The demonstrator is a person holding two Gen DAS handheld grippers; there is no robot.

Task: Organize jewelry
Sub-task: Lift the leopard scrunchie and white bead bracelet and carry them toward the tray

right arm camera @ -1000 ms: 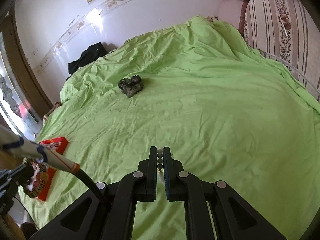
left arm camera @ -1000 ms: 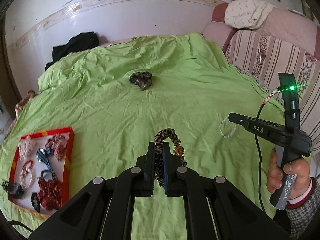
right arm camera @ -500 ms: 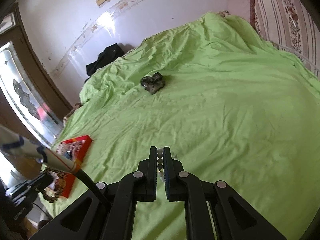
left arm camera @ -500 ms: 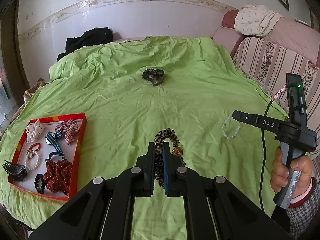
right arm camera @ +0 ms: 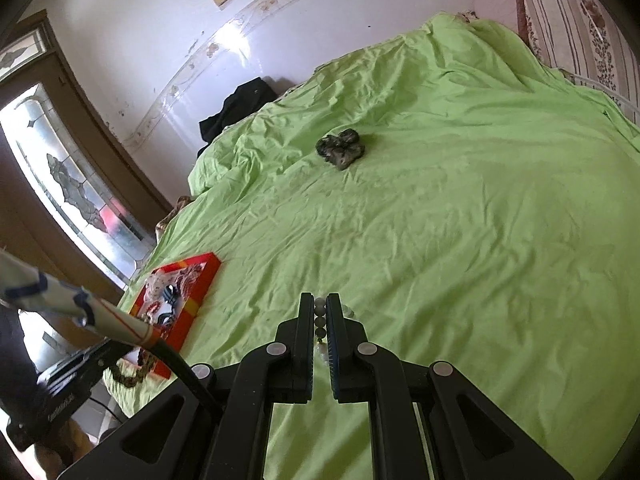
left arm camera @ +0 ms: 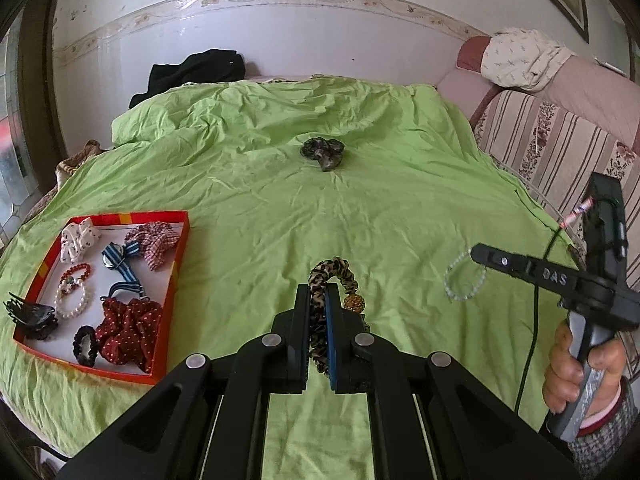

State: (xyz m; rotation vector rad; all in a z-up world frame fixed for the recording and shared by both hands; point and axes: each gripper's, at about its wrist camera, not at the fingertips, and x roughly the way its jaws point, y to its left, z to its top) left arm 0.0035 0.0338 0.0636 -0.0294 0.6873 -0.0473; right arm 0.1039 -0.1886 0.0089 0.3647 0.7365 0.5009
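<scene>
1. Left tool (left arm camera: 318,312): jaws narrow, clamped on the leopard-print scrunchie (left arm camera: 329,280). The loop and its gold bead charm (left arm camera: 354,303) hang out past the tips, so I judge the grip is on the fabric band, clear of the hard bead.
2. Right tool (right arm camera: 320,320): jaws narrow, pinching the clear bead bracelet (left arm camera: 464,278) on one strand. The rest of the loop dangles free in the left wrist view.
3. Both pieces are lifted off the bed (left arm camera: 360,208), near its front edge. My read: both are headed for the box.
4. The red box (left arm camera: 170,280) sits at the bed's front-left corner, already holding scrunchies, a claw clip, bows and bead bracelets. Bare floor shows mostly at its far-left side.
5. The dark scrunchie (left arm camera: 324,153) lies mid-bed, well apart from both tools, not yet collected.
6. Risk, as I judge it: round beads can slip from a thin pinch, so carry it level.
</scene>
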